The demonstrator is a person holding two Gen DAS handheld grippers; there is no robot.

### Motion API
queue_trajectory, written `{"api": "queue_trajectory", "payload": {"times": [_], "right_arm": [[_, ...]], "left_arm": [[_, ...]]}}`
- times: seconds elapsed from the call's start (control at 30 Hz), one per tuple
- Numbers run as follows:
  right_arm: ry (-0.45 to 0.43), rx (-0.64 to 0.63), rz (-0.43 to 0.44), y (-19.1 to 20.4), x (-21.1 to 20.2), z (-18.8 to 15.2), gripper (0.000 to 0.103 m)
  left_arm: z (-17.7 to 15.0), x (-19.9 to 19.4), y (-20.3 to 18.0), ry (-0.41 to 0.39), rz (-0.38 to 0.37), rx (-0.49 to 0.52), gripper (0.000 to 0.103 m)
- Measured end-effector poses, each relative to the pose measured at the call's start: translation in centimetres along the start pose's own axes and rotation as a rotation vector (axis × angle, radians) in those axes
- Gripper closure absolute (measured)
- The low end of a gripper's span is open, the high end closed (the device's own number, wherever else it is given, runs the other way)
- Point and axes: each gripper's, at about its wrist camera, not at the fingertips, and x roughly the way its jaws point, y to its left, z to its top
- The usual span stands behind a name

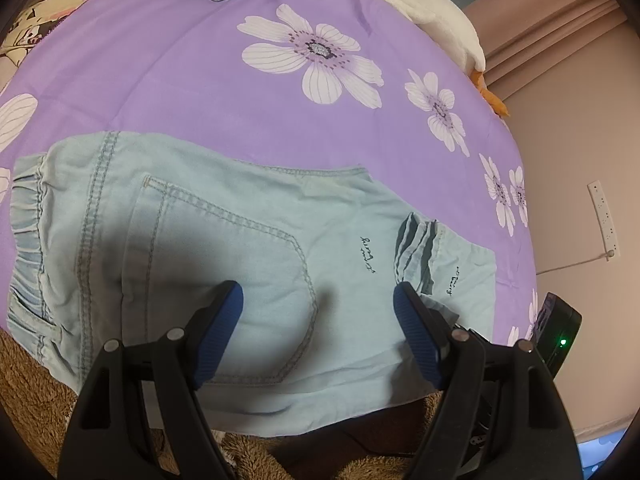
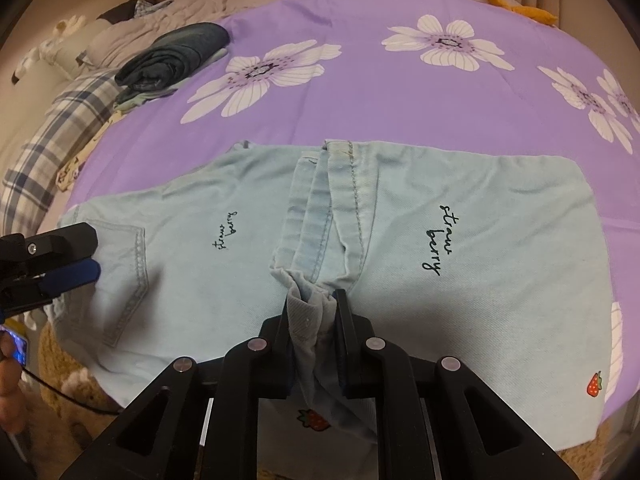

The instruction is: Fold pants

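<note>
Light blue denim pants (image 1: 240,240) lie spread on a purple floral bedsheet (image 1: 180,60), waistband at the left in the left wrist view. My left gripper (image 1: 318,300) is open just above the back pocket, nothing between its blue pads. In the right wrist view the pants (image 2: 480,240) show two "strawberry" prints, with the leg hems bunched in the middle. My right gripper (image 2: 312,308) is shut on that bunch of hems. The left gripper (image 2: 90,258) shows at the left edge, over the pocket corner.
A pile of folded dark clothes (image 2: 176,56) sits at the far left of the bed beside a plaid cloth (image 2: 60,128). A white plush goose (image 1: 432,8) lies along the far edge. Brown fuzzy fabric (image 1: 32,400) borders the near edge. A power strip (image 1: 604,220) hangs on the wall.
</note>
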Motion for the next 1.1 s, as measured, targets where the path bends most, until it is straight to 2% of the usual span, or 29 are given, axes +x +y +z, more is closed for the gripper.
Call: {"api": "queue_trajectory", "payload": {"times": [0.1, 0.17, 0.23, 0.3, 0.37, 0.43, 0.53, 0.7, 0.73, 0.8, 0.83, 0.87, 1.1], "right_arm": [[0.009, 0.012, 0.021, -0.3, -0.1, 0.1, 0.083], [0.017, 0.02, 0.073, -0.5, -0.4, 0.3, 0.063], [0.011, 0.048, 0.133, -0.8, -1.1, 0.4, 0.051], [-0.012, 0.071, 0.182, -1.2, -2.4, 0.6, 0.048], [-0.048, 0.084, 0.222, -1.6, -4.0, 0.9, 0.031], [-0.101, 0.089, 0.235, -2.2, -6.0, 1.1, 0.026], [-0.154, 0.075, 0.186, -2.9, -7.8, 1.1, 0.026], [-0.211, 0.136, -0.031, -5.6, -8.5, 1.0, 0.027], [-0.207, 0.149, -0.078, -6.2, -8.3, 0.9, 0.031], [-0.195, 0.186, -0.16, -7.5, -7.7, 0.7, 0.046], [-0.185, 0.203, -0.167, -8.1, -7.5, 0.5, 0.055], [-0.17, 0.227, -0.162, -8.8, -7.2, 0.3, 0.06], [-0.049, 0.33, -0.125, -11.7, -4.2, -1.5, 0.06]], "left_arm": [[0.0, 0.0, 0.0, 0.0, -0.001, 0.0, 0.025], [0.1, 0.0, 0.0, 0.001, -0.002, -0.001, 0.025], [0.1, 0.0, 0.0, 0.0, -0.001, -0.001, 0.025], [0.2, -0.2, -0.1, -0.008, 0.002, 0.005, 0.024], [0.3, -0.3, -0.3, -0.016, 0.003, 0.012, 0.023], [0.3, -0.3, -0.7, -0.019, 0.001, 0.03, 0.023], [0.2, -0.4, -1.1, -0.021, -0.008, 0.047, 0.021], [0.0, 0.2, -1.8, -0.007, -0.009, 0.066, 0.021], [-0.1, 0.3, -2.1, 0.0, -0.014, 0.077, 0.021], [-0.3, 0.7, -2.5, 0.01, -0.012, 0.093, 0.021], [-0.3, 0.9, -2.7, 0.014, -0.009, 0.097, 0.021], [-0.4, 1.2, -2.9, 0.02, -0.004, 0.103, 0.021], [-0.9, 2.9, -4.6, 0.066, -0.021, 0.149, 0.021]]}}
